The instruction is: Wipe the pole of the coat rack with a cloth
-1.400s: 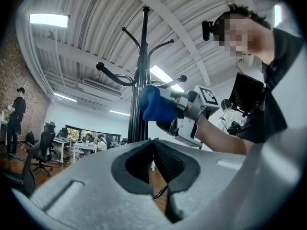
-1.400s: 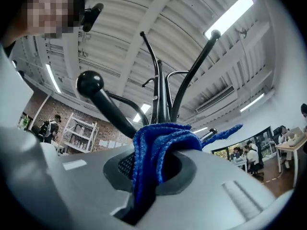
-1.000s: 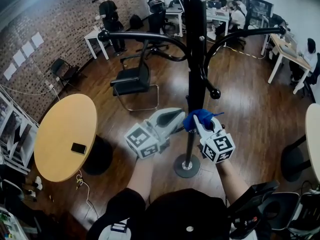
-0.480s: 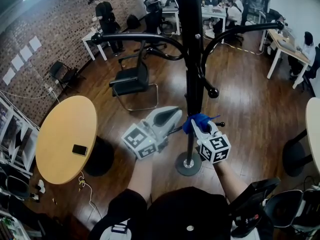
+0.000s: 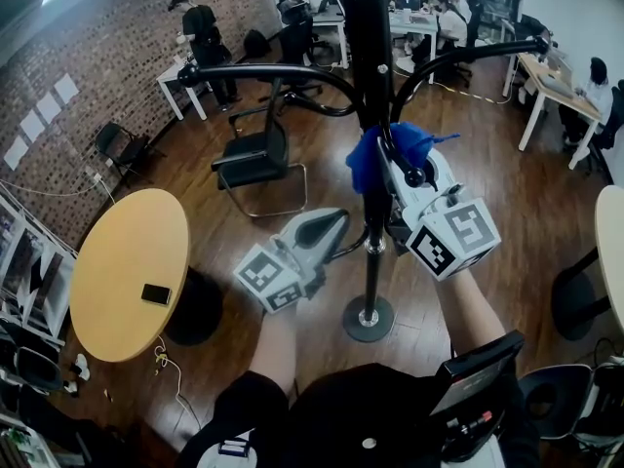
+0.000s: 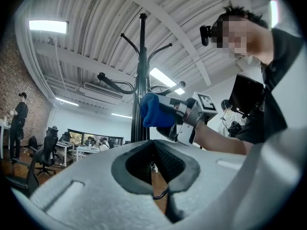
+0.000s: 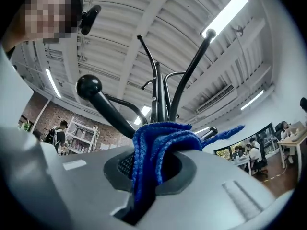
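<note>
- The right gripper (image 7: 152, 174) has its smooth grey jaws clamped on a blue knitted cloth (image 7: 154, 145), with the folds bunched between them.
- The cloth lies against the round black pole (image 5: 375, 57) of the coat rack, just below the pole's curved, ball-tipped arms (image 5: 273, 71).
- The left gripper (image 6: 156, 164) sits lower beside the pole, its jaws drawn nearly together to a thin slit and gripping nothing.
- The pole's disc-shaped base (image 5: 369, 318) stands on a glossy wooden floor (image 5: 487, 222).

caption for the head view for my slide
Right gripper holds a blue cloth against the black coat rack pole, left gripper empty lower down.
</note>
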